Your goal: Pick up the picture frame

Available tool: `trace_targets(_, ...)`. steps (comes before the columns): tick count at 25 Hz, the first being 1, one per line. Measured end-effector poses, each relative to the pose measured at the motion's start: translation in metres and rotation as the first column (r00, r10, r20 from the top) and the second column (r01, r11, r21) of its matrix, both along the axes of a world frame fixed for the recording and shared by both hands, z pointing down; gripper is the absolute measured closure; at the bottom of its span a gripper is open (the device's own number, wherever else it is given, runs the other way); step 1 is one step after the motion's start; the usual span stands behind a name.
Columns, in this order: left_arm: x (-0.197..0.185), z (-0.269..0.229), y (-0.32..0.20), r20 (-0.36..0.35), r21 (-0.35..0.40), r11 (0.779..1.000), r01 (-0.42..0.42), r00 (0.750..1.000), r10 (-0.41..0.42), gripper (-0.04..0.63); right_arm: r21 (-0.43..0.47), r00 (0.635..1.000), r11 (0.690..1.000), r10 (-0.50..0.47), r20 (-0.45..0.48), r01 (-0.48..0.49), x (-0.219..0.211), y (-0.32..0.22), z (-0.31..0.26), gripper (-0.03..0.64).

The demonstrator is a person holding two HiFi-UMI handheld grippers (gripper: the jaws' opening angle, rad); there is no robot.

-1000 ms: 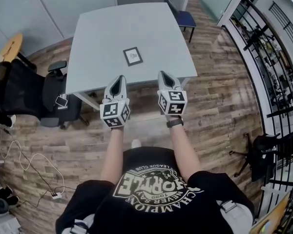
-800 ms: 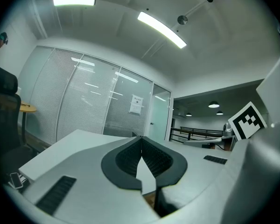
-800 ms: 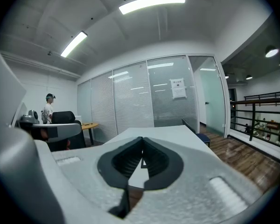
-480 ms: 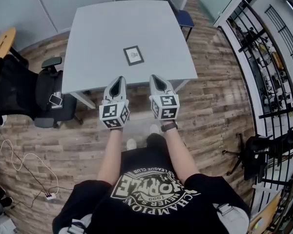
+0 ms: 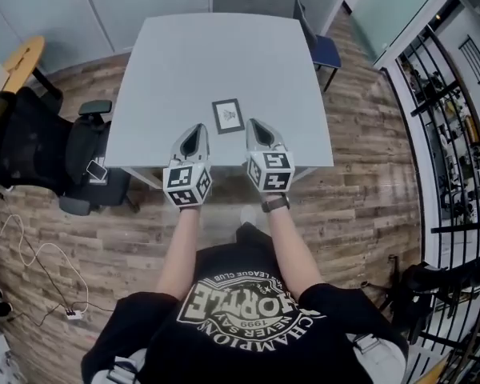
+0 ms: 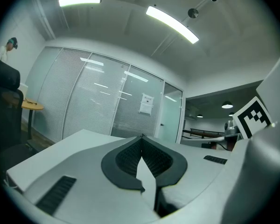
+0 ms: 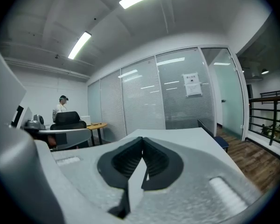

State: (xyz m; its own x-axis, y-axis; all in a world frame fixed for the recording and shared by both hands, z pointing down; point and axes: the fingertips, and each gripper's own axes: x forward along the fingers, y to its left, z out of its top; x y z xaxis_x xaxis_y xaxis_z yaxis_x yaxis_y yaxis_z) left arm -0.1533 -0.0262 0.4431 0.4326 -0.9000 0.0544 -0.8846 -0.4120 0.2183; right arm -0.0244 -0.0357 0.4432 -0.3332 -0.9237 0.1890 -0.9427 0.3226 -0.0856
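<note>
A small dark picture frame with a pale print lies flat on the grey table, near its front edge. In the head view my left gripper is shut and empty, its tip just left of and a little short of the frame. My right gripper is shut too, its tip just right of the frame. Both hover over the table's front strip. In the left gripper view the left gripper's jaws meet with nothing between them. In the right gripper view the right gripper's jaws are likewise together. The frame is hidden in both gripper views.
A black office chair stands left of the table, a blue chair at its far right corner. A black railing runs along the right. A round wooden table is at the far left. A person stands far off.
Both grippers moved forward from in front of the table to over its front edge, ending either side of the frame. Both stayed shut.
</note>
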Motion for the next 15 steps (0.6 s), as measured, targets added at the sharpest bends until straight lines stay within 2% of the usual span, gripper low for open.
trace_targets(6,0.043,-0.014,-0.071,0.021,0.016,0.999,0.039,0.999,-0.04,0.591,0.028,0.998,0.999,-0.046,0.048,0.045,0.039,-0.085,-0.017,0.618)
trace_targets(10,0.06,-0.001,-0.106,0.015,-0.019,0.996,0.083,0.996,-0.083,0.591,-0.009,0.994,0.995,-0.098,0.041,0.098,0.053,-0.123,-0.002,0.618)
trace_targets(15,0.089,0.029,-0.134,0.052,-0.088,0.994,0.065,0.997,-0.06,0.59,-0.084,0.988,0.986,-0.139,0.067,0.145,0.067,-0.156,0.034,0.618)
